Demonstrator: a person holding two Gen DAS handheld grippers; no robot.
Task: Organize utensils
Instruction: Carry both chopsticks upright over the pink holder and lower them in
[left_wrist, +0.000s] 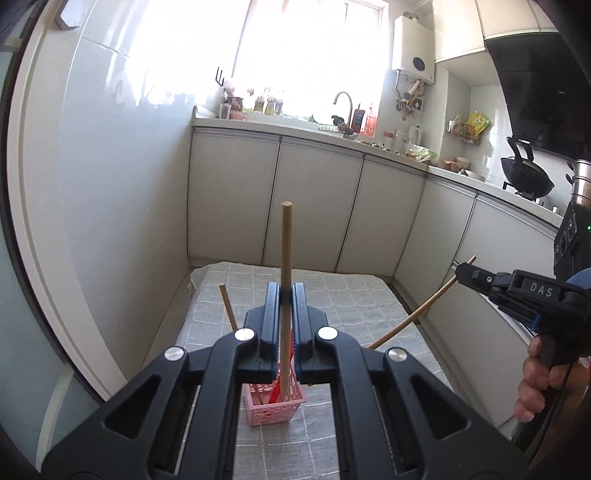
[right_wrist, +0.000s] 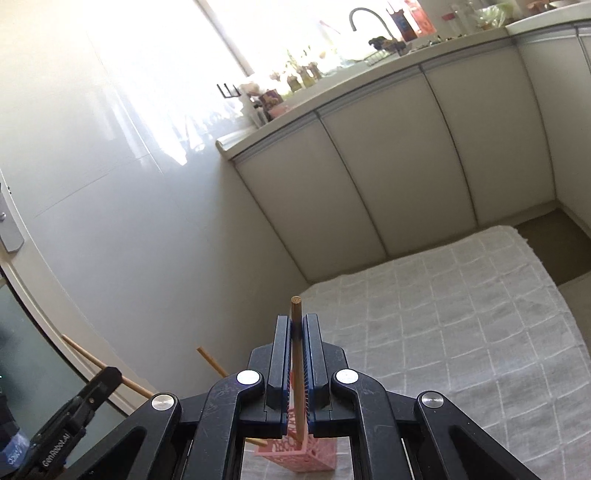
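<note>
both claws pinch: left gripper (left_wrist: 286, 295) and right gripper (right_wrist: 296, 325) each clamp a chopstick (left_wrist: 286, 240) (light, stiff, slippery) near its top, over the pink basket (left_wrist: 275, 406).

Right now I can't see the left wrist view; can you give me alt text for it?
The left gripper is shut on an upright wooden chopstick above a pink basket on a grey checked cloth. Another chopstick leans out of the basket at left. At right, the right gripper holds a slanted chopstick.
</note>
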